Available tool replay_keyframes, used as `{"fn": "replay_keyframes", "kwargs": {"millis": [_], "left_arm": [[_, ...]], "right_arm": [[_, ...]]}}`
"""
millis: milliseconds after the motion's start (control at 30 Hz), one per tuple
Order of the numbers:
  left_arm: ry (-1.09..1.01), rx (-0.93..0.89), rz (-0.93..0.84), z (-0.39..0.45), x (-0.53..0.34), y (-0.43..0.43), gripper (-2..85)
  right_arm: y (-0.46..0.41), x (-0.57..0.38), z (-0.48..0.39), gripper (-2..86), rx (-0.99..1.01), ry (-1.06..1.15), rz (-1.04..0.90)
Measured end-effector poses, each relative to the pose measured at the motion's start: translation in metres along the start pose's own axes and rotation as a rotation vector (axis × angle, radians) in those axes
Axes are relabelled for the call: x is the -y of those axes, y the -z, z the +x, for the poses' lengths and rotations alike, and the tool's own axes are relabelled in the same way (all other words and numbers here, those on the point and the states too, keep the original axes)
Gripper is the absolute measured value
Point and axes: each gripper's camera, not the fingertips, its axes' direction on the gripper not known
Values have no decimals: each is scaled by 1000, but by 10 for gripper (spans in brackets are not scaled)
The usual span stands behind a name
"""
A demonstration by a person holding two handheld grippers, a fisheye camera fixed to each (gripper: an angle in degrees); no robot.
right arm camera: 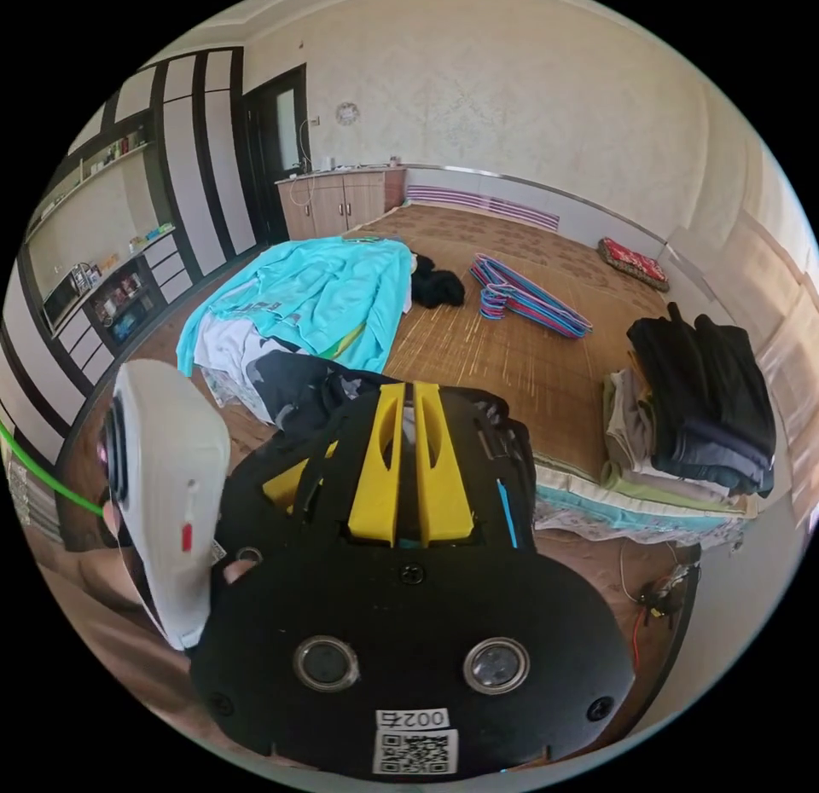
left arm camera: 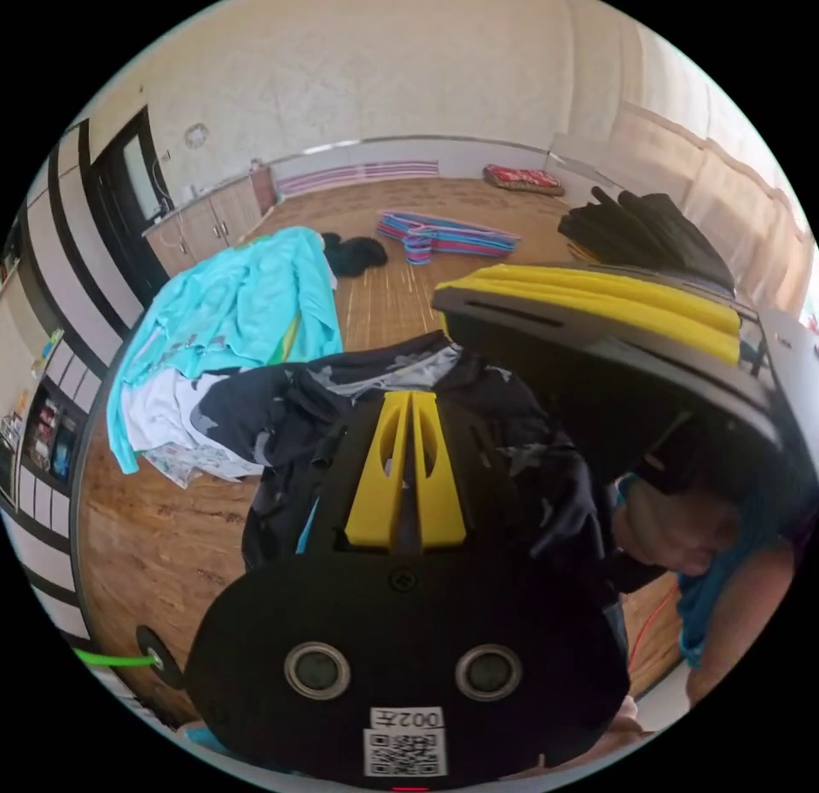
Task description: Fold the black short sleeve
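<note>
Bright, even daylight in both views, strongest toward the right edge, where pale curtains wash out. Soft, weak shadows on the woven mat. Strong fisheye bending at the rim, with straight cabinet lines curved. Nearest parts slightly soft; black fabric underexposed, with folds hard to read.

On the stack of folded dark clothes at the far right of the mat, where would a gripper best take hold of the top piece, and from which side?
Grip the top dark garment at its folded edge facing the bare mat, coming in from that open mat side. It lies flat on the folded stack, and a jaw could probably slip under that edge. Its other sides look nearer the mat's border.
</note>
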Motion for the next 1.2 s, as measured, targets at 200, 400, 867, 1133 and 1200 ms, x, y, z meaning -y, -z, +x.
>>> {"fn": "replay_keyframes", "kwargs": {"millis": [200,400,867,1133,1200], "left_arm": [[129,171,-24,-54,5,-6,-10],[133,254,-23,-108,7,-24,-10],[-104,-7,46,-204,5,-79,-7],[-253,-234,-23,-221,1,-118,124],[-269,-185,-36,-219,4,-129,123]], "right_arm": [[-31,-33,41,40,-5,49,-72],[-74,-52,86,111,-31,95,-151],[-165,-56,131,125,53,25,-295],[-147,-63,134,9,16,48,-223],[-131,-66,138,-1,-10,33,-150]]}}
